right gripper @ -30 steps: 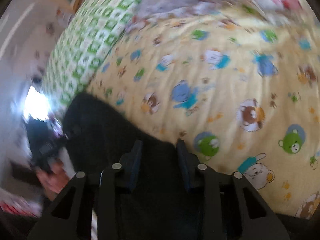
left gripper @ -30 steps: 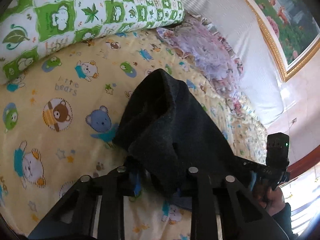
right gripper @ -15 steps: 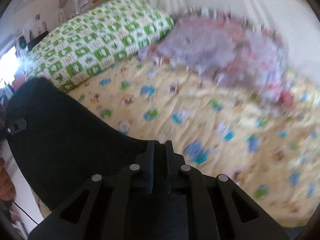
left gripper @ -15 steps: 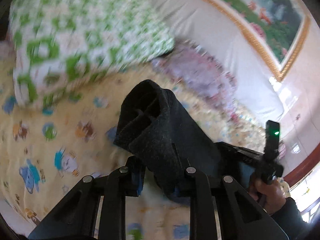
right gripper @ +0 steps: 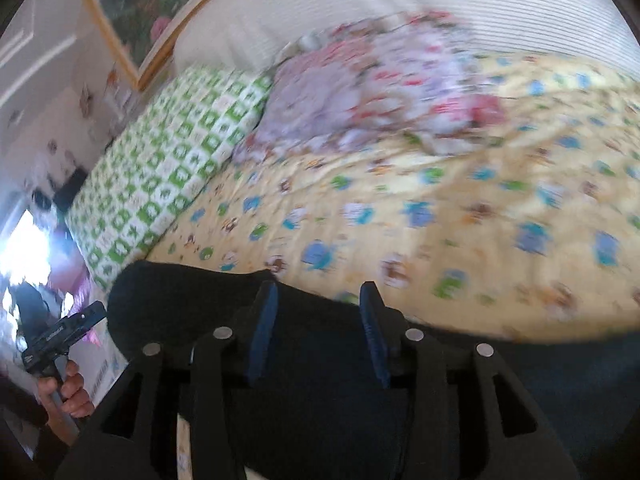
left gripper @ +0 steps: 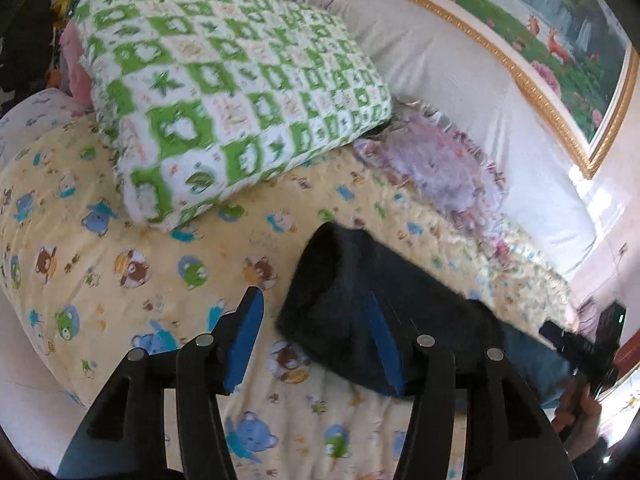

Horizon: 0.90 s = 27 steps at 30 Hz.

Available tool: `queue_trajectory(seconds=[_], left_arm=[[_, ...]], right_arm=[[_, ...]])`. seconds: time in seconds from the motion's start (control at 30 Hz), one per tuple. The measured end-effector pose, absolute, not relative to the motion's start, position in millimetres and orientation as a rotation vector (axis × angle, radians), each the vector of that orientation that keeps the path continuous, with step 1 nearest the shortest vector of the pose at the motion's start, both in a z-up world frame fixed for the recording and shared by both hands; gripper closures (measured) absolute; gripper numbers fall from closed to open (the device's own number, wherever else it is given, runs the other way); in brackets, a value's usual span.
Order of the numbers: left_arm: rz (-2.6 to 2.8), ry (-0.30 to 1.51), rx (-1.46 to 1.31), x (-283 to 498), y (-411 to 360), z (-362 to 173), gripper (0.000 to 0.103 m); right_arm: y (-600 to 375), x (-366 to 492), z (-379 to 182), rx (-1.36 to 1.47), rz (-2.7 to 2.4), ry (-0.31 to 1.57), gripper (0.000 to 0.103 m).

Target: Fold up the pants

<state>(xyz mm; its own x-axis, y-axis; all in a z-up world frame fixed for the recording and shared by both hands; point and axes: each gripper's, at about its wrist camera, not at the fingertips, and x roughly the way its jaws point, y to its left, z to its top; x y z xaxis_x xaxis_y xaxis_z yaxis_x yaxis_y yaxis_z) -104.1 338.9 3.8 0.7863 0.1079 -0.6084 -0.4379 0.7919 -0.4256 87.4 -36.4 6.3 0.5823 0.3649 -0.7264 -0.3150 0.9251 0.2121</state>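
Black folded pants (left gripper: pixel 384 312) lie on the yellow bear-print bedspread (left gripper: pixel 132 280) below the green checked pillow (left gripper: pixel 224 104), while the left gripper (left gripper: pixel 316 336) and right gripper (right gripper: pixel 318 332) have both just been opening, their blue pads spread and no longer pinching the cloth.

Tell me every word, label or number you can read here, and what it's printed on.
Nothing can be read for certain.
Faint lettering on the yellow bear sheet: too blurred.
Small print in the green checked pillow's white squares: blurred.
White lettering on the body of the left gripper, whose jaws have just been opening with the black pants partly between them, not pinched: too small.
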Motion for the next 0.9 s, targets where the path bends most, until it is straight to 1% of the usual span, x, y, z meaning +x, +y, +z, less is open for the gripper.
queue_trajectory(seconds=[0.17,0.27,0.4,0.63,0.67,0.9], left_arm=[[0.208,0.598,-0.552,-73,308,21,0.048],[0.111,0.616,-0.529,-45,277,27,0.044],[-0.010,0.641,-0.498,-18,235,33,0.044],[-0.193,0.700,-0.417,24,160,36,0.042],[-0.226,0.714,-0.408,31,147,36,0.040],[-0.366,0.775,-0.336,65,82,35,0.039]], right_arm=[[-87,62,21,0.127,0.300,0.833,0.058],[-113,47,27,0.157,0.247,0.822,0.058],[-146,26,37,0.190,0.175,0.794,0.058],[-198,-17,44,0.261,0.071,0.757,0.055],[-205,-22,44,0.271,0.054,0.756,0.054],[-238,-40,43,0.322,-0.017,0.740,0.054]])
